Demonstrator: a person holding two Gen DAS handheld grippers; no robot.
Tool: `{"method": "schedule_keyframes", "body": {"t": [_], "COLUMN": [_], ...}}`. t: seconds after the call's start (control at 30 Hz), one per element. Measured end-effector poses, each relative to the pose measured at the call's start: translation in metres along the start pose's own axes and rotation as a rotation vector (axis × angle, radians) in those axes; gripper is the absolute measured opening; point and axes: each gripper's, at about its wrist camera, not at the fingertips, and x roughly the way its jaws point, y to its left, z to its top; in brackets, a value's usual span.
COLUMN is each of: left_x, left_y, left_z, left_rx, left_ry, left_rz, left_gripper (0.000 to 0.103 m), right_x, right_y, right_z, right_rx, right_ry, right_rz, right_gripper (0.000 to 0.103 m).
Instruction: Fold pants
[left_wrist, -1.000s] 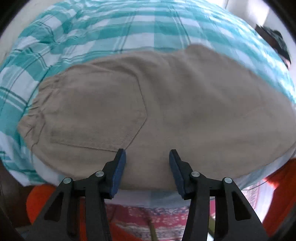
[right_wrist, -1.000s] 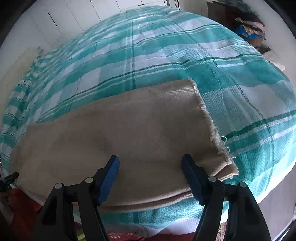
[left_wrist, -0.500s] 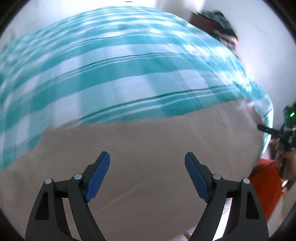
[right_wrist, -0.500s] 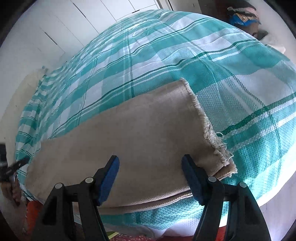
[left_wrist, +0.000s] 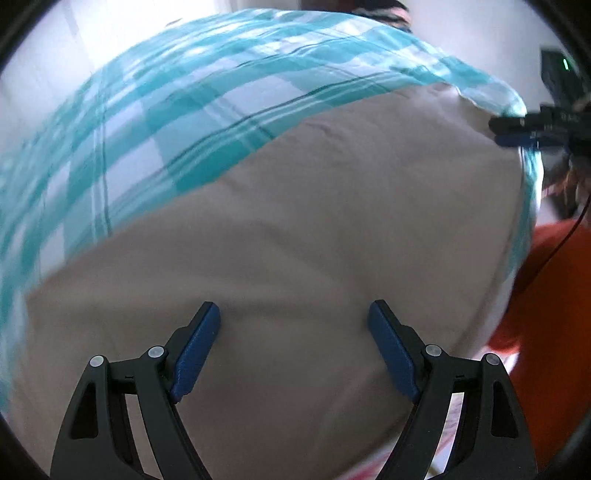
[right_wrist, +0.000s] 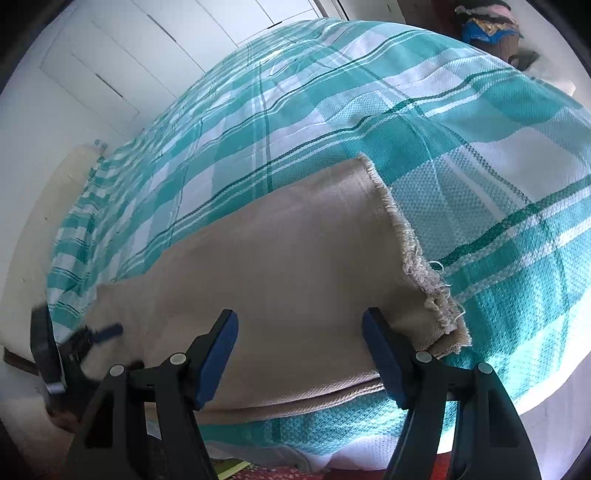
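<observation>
1. The beige pants (right_wrist: 295, 266) lie flat, folded lengthwise, near the edge of a bed covered by a teal checked sheet (right_wrist: 369, 110); the frayed hem (right_wrist: 424, 273) points right.
2. The right gripper (right_wrist: 299, 354) hovers over the hem end, jaws wide, empty.
3. The left gripper (left_wrist: 293, 343) hovers over the other end, jaws wide, gripping nothing.

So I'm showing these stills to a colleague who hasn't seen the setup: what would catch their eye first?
Most likely the beige pants, lying flat and lengthwise on the teal-and-white plaid bedspread, with a frayed hem at the right end in the right wrist view. Next, the blue-padded grippers over the near edge: the left gripper open above the cloth, the right gripper open near the hem.
</observation>
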Motion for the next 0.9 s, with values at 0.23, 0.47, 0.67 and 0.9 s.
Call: {"method": "schedule_keyframes", "body": {"t": [0.23, 0.47, 0.67, 0.9], "left_x": [-0.011, -0.016, -0.012, -0.011], "left_y": [-0.020, -0.019, -0.023, -0.020], "left_z": [-0.020, -0.023, -0.028, -0.028], "left_rx": [0.018, -0.039, -0.040, -0.057], "left_ry": [-0.038, -0.020, -0.027, -0.023], "left_rz": [0.057, 0.029, 0.054, 0.031], "left_gripper": [0.084, 0.084, 0.084, 0.085], "right_x": [0.000, -0.002, -0.016, -0.087], "right_y": [0.000, 0.001, -0.001, -0.072], "right_z": [0.001, 0.000, -0.002, -0.011], "right_rx": [0.023, 0.031, 0.059, 0.419], "right_ry": [-0.009, -0.025, -0.104, -0.378], "right_rz": [0.002, 0.006, 0.033, 0.224], "right_gripper": [0.070, 0.070, 0.069, 0.070]}}
